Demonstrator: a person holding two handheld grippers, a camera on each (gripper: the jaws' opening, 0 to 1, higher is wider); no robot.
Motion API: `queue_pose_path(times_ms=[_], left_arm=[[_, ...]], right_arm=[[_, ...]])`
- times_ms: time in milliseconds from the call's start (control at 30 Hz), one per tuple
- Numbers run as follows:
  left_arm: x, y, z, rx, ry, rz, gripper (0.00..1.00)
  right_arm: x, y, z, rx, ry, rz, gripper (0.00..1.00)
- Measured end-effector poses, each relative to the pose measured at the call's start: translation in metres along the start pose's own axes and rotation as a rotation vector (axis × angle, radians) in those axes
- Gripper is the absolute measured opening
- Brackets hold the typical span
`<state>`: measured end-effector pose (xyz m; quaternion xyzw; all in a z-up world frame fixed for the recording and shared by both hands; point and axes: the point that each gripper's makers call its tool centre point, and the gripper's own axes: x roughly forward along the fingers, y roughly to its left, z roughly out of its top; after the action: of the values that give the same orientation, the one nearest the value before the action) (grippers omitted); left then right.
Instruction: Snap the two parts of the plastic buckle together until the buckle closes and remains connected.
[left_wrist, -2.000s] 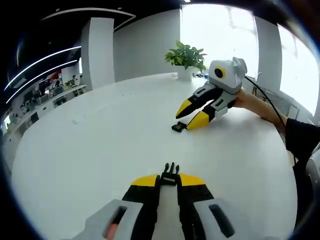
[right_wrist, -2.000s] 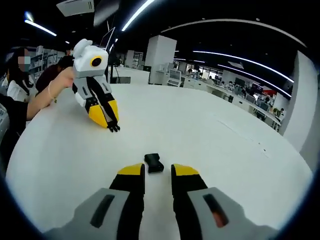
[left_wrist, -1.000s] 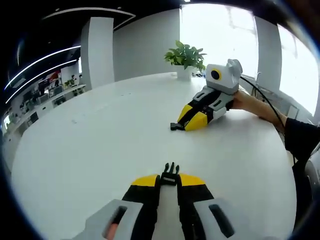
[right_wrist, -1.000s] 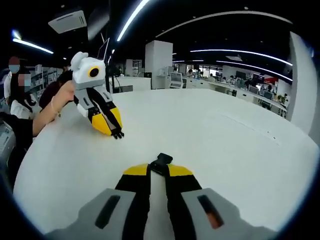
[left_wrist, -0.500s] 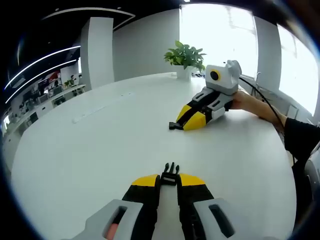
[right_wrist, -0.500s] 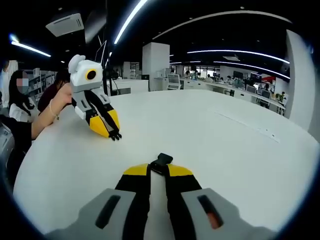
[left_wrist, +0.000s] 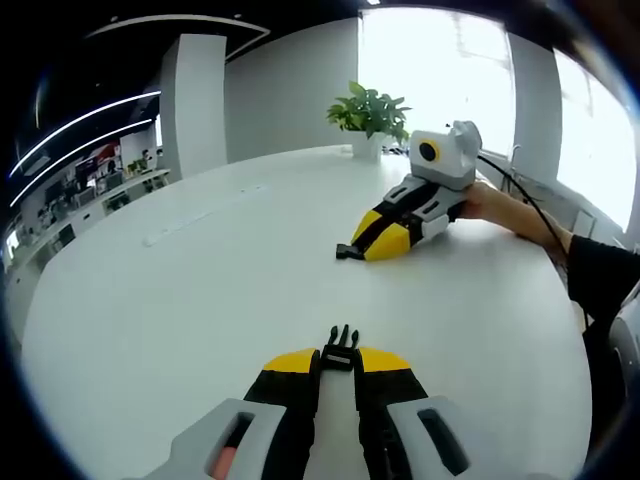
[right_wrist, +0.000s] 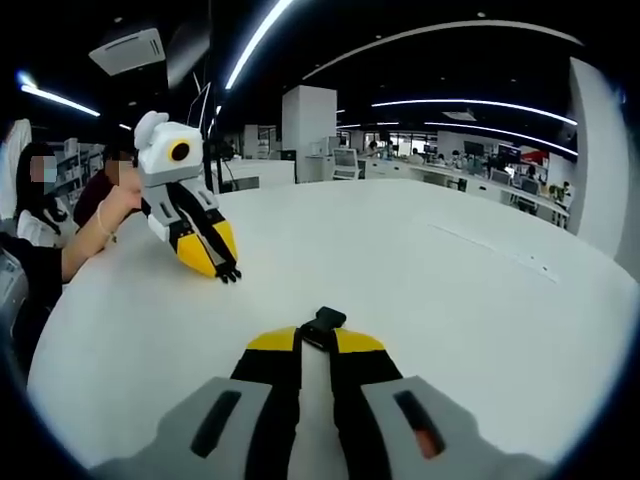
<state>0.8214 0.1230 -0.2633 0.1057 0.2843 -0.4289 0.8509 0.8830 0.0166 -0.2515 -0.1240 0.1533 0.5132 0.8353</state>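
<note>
In the left gripper view my left gripper (left_wrist: 340, 362) is shut on the black pronged buckle part (left_wrist: 341, 346), whose prongs stick out past the yellow tips. Across the white table (left_wrist: 200, 290) the right gripper (left_wrist: 360, 243) holds the black socket part (left_wrist: 346, 251) just above the tabletop. In the right gripper view my right gripper (right_wrist: 316, 342) is shut on the socket part (right_wrist: 323, 325). The left gripper (right_wrist: 222, 266) comes in from the left with the pronged part (right_wrist: 229, 275) at its tips. The two parts are well apart.
A potted plant (left_wrist: 371, 118) stands at the far edge of the table. A person's hand and sleeve (left_wrist: 560, 245) hold the right gripper. In the right gripper view a person's arm (right_wrist: 85, 235) holds the left gripper, and office desks lie beyond the table (right_wrist: 450, 300).
The right gripper has closed on the socket part and lifted it, then drifted slightly leftward in the left gripper view. My left gripper still holds the pronged part.
</note>
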Motion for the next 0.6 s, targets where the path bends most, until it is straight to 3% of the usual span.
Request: queue_pose_path(times_ms=[333, 600], left_arm=[[0.001, -0.003, 0.0, 0.006, 0.002, -0.008, 0.13], [0.001, -0.006, 0.0, 0.01, 0.003, -0.017, 0.13]], right_arm=[[-0.002, 0.006, 0.006, -0.008, -0.013, 0.018, 0.11], [-0.003, 0.018, 0.012, -0.032, -0.027, 0.079, 0.11]])
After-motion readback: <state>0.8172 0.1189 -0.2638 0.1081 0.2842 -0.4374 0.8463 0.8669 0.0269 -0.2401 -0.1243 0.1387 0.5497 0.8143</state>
